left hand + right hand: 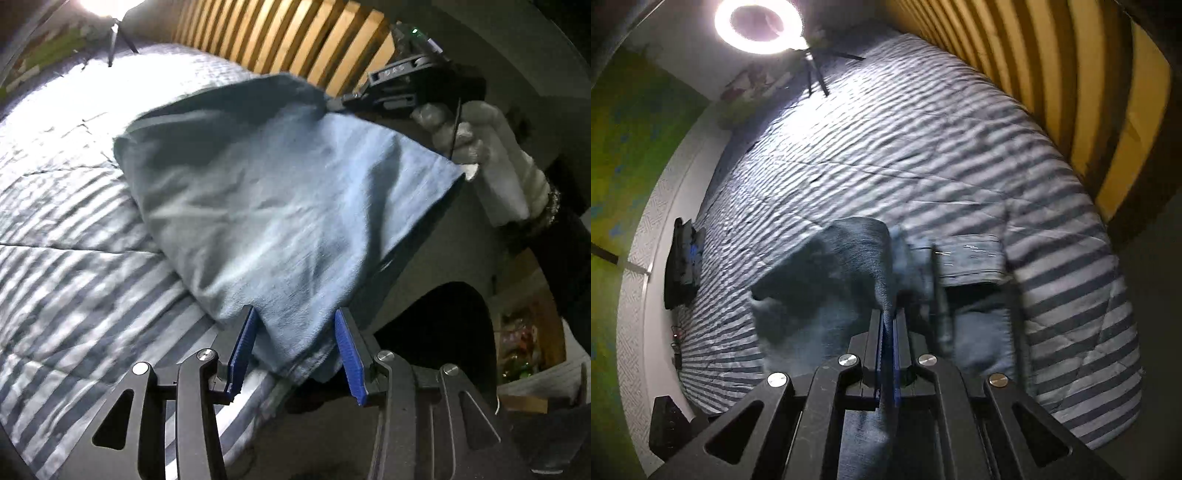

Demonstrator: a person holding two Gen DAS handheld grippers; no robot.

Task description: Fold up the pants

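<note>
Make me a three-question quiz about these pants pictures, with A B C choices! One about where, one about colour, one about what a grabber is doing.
1. Where do the pants lie?
A. on a striped bedcover
B. in a sink
C. on a chair

2. What colour are the left gripper pads?
A. red
B. blue
C. yellow

3. What is the right gripper doing?
A. standing wide open
B. clamping denim
C. holding a cup

Answers:
1 A, the striped bedcover lies under them.
2 B, both pads are blue.
3 B, cloth is pinched between its shut fingers.
</note>
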